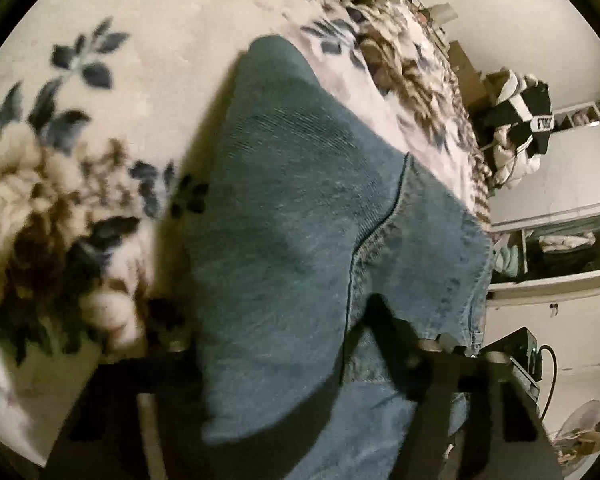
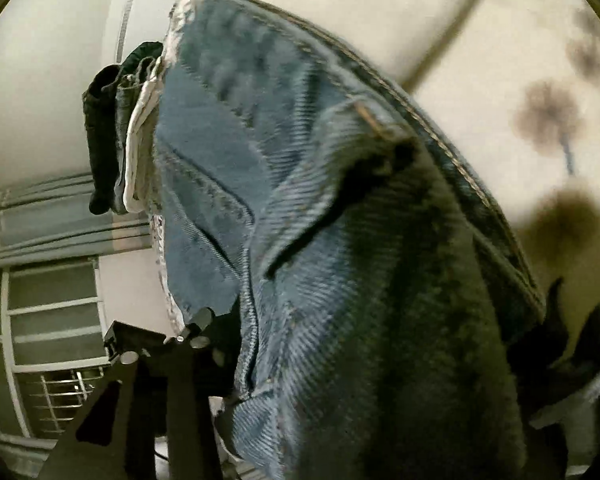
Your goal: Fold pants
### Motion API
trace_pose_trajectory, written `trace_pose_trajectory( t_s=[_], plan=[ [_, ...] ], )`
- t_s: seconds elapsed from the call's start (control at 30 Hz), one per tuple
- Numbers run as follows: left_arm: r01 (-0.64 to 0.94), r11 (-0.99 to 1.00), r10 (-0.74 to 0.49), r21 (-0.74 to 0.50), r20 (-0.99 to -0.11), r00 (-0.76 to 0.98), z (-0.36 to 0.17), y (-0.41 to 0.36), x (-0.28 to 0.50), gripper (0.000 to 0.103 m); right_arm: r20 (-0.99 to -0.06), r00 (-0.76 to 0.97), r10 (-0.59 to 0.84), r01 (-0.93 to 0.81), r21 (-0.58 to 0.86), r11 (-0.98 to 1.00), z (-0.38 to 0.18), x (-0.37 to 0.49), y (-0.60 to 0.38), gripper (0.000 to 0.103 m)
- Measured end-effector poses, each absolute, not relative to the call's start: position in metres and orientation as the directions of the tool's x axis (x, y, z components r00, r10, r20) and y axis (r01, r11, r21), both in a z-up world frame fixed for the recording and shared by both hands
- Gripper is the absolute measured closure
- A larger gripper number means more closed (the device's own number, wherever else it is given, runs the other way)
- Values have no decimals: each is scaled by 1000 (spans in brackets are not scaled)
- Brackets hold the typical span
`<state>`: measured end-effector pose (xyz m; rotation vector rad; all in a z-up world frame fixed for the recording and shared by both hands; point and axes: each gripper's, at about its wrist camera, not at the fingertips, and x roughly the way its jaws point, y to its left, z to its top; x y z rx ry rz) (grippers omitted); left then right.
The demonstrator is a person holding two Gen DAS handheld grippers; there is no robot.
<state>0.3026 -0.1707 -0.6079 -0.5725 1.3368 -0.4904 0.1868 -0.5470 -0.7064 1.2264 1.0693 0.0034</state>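
Blue denim pants (image 1: 292, 208) hang from my left gripper (image 1: 300, 360) over a floral bedspread (image 1: 60, 160). The cloth drapes between the two black fingers (image 1: 396, 344) and hides the left fingertip. The left gripper is shut on the pants. In the right wrist view the same pants (image 2: 320, 240) fill the middle, waistband and seams showing. My right gripper (image 2: 300, 360) is shut on the denim. Its left finger (image 2: 188, 344) shows and the other is buried in cloth. The pants are lifted, one end trailing toward the bed.
A pile of black and white clothes (image 1: 516, 128) lies at the bed's far edge. White shelving (image 1: 556, 240) stands to the right. A window with curtains (image 2: 52, 280) and more folded garments (image 2: 116, 128) show in the right wrist view.
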Motion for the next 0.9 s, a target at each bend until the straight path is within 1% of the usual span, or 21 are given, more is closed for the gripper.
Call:
trace_pose_trajectory(
  t_s=[0.03,0.13,0.3,0.43,0.53,0.67,0.77,0.9],
  plan=[
    [3,751,-650,-661,-738,178,-603,-166,301,61,-660,546,516,518,750,411,-698,193,-548,61],
    [22,742,-662,-671,-725,191,-587,-164,298,69,-667,551,501,502,745,440,-673,200,-542,63],
    [18,720,-683,-693,-705,191,-543,-158,292,74,-667,550,502,473,744,472,-623,188,-542,65],
    [32,722,-682,-691,-704,201,-489,-152,291,75,-658,545,520,441,752,489,-570,196,-533,66],
    [49,718,-685,-695,-692,228,-451,-146,305,75,-644,553,528,398,761,512,-530,206,-527,66],
    [69,704,-693,-707,-663,282,-406,-137,345,75,-620,586,523,345,774,531,-478,243,-519,66],
    [84,694,-699,-715,-640,319,-381,-125,385,75,-597,617,513,305,782,544,-440,291,-508,66],
    [127,695,-698,-708,-621,357,-341,-103,471,75,-565,659,497,273,795,541,-403,379,-485,66]
  ],
)
